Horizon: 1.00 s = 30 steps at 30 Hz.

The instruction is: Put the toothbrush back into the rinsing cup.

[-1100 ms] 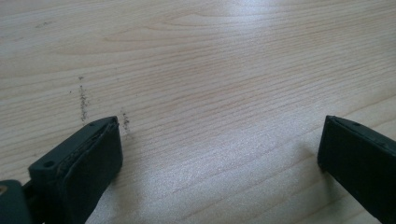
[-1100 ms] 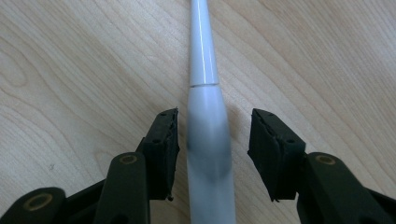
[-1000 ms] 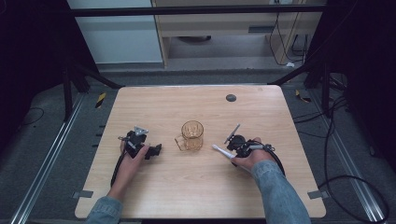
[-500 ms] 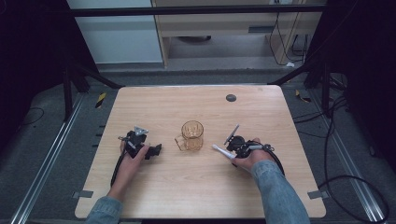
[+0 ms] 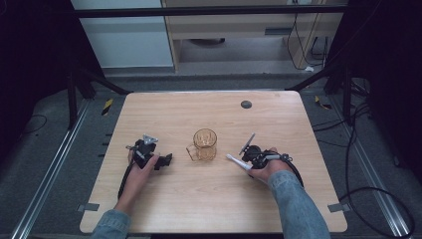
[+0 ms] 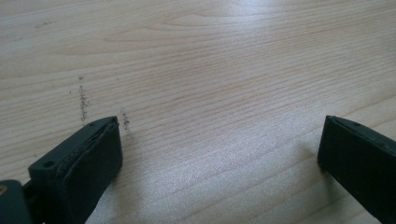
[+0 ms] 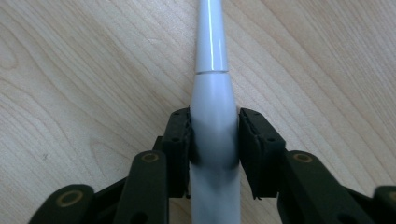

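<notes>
- The step in hand looks like the grasp of the white handle [image 7: 214, 121]; the right gripper [image 7: 215, 140] has just been closing, and its fingers [image 7: 180, 140] now press on both sides of that smooth, tapering white stick, which lies flat on the table [image 5: 209, 209]
- Seen from above, the handle's pale tip [image 5: 233, 159] points toward the glass mug [image 5: 204, 145] and lies just to the mug's right, apart from it; the right gripper [image 5: 251, 155] sits at its far end from the mug
- The left gripper [image 5: 161, 162] rests on the table to the mug's left, well apart from it; its fingers [image 6: 88, 158] stand wide, with bare wood between them
- Next move, as I judge it: lift the handle clear and carry its tip toward the mug's open mouth; the glossy taper could slip, so the grip should stay firm and the tilt slow
- The table is pale wood with light grain and a dark round plug [image 5: 246, 104] beyond the mug; grey floor, cables and dark frame rails surround it
</notes>
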Available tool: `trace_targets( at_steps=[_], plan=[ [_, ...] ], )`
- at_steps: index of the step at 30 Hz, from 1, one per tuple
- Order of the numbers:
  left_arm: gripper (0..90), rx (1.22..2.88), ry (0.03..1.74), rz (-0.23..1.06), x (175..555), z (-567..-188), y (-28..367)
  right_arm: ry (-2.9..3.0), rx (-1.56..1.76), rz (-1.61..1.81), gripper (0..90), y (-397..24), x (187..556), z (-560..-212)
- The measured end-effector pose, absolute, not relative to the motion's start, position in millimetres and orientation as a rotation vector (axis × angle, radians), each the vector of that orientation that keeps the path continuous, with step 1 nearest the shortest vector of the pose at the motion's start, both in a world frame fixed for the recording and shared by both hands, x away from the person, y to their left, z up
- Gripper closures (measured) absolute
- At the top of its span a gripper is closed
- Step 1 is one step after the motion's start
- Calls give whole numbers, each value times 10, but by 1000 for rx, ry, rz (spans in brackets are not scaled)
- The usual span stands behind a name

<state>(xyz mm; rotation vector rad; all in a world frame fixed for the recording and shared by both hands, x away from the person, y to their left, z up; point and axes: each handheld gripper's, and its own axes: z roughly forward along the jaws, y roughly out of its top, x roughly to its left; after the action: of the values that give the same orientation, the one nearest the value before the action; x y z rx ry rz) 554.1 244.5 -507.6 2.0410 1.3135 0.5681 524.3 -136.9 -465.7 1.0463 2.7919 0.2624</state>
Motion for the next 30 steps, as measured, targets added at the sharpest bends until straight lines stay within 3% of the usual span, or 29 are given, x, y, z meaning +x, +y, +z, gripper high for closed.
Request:
trace_targets(
  at_steps=[15, 30],
  plan=[
    [0, 2041, 1313, 567, 5545, -5076, 2447, 2775, 1059, 327, 671, -1398, 5241, -4520],
    [0, 2041, 1314, 568, 5546, -5076, 2447, 2574, 1061, 632, 671, -1416, 5205, -3933]
  ],
)
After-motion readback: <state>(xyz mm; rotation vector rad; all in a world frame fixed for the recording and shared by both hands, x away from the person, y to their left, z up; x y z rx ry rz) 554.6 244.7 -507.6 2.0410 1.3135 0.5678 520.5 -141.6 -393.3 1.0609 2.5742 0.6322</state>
